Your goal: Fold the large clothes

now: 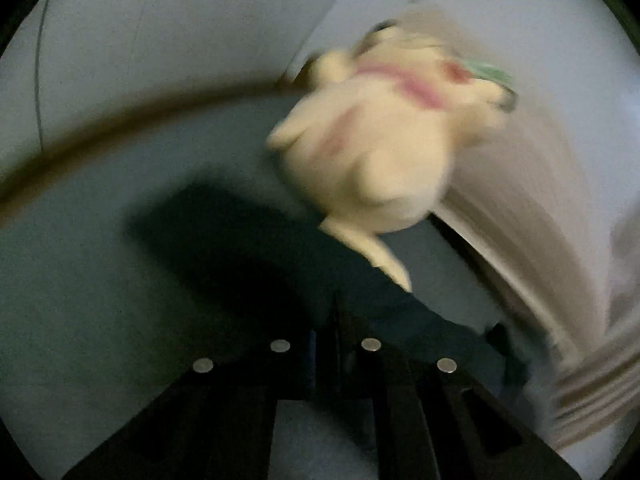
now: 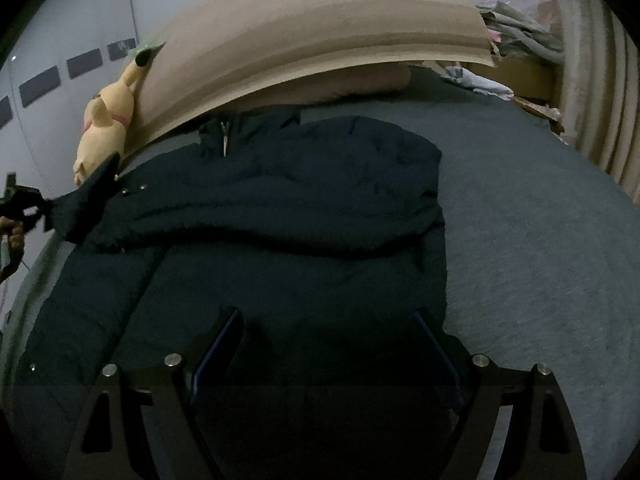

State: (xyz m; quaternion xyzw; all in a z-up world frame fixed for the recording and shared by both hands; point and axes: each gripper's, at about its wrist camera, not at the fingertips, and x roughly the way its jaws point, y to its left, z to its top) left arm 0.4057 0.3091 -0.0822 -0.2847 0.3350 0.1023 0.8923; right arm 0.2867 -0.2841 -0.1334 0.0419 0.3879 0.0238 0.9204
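Left hand-held gripper [image 2: 38, 204]: pinching the dark jacket's [image 2: 280, 208] sleeve tip [image 2: 86, 196], stretched leftward.
Right hand-held gripper [image 2: 326, 344]: spread, over the hem.
Fold direction: rightward across the body, likely.

A cream plush toy [image 2: 105, 128] with pink markings leans at the left end of the tan padded headboard [image 2: 304, 36], its ears pointing up toward a bit of green stuff behind it. In the left wrist view the same toy [image 1: 368, 136] is smeared by motion blur. The bed [image 2: 532, 224] wears a grey-blue sheet, bare along its right side. A pinkish pillow [image 2: 360, 84] sits tucked under the headboard. Past the headboard's right end lies a heap of crumpled cloth and paper [image 2: 516, 24]. A ribbed beige curtain [image 2: 600, 92] hangs on the right. The pale wall [image 2: 68, 32] on the left carries a row of dark rectangles.
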